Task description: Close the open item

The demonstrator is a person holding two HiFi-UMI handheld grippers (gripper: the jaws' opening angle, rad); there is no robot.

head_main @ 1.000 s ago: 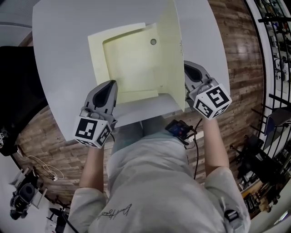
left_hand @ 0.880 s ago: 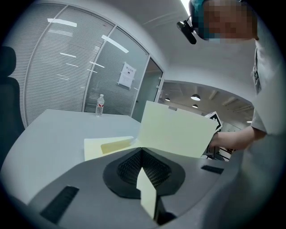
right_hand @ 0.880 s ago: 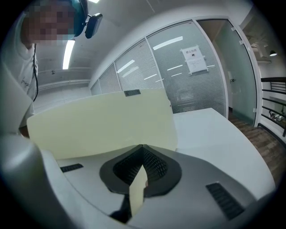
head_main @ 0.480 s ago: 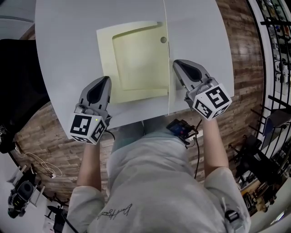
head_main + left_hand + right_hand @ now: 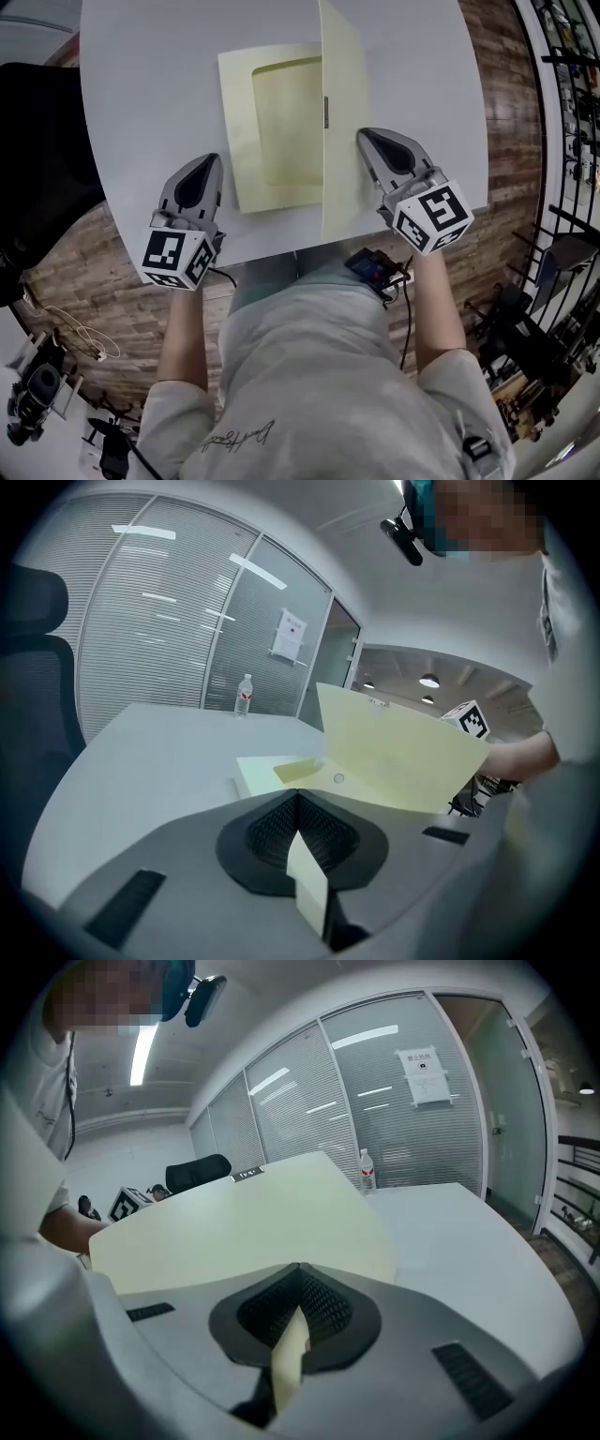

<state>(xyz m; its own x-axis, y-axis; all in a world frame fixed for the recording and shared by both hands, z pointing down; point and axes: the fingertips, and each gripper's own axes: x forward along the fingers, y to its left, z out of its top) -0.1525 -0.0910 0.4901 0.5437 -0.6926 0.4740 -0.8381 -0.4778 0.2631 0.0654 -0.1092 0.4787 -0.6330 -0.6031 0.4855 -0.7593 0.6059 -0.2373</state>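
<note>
grey surface (image 5: 141, 75) wide round folder (image 5: 239, 131); cover (image 5: 342, 112) upright, touching closed right tongs (image 5: 364, 136); left tongs (image 5: 208, 159) closed, just off corner.

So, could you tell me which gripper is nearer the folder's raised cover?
Right: the right gripper is just outside the raised cover; the left gripper is across the open folder.

one folder (image 5: 281, 122), two grippers (image 5: 206, 161) (image 5: 367, 137), one bottle (image 5: 244, 694), one table (image 5: 141, 94)
</note>
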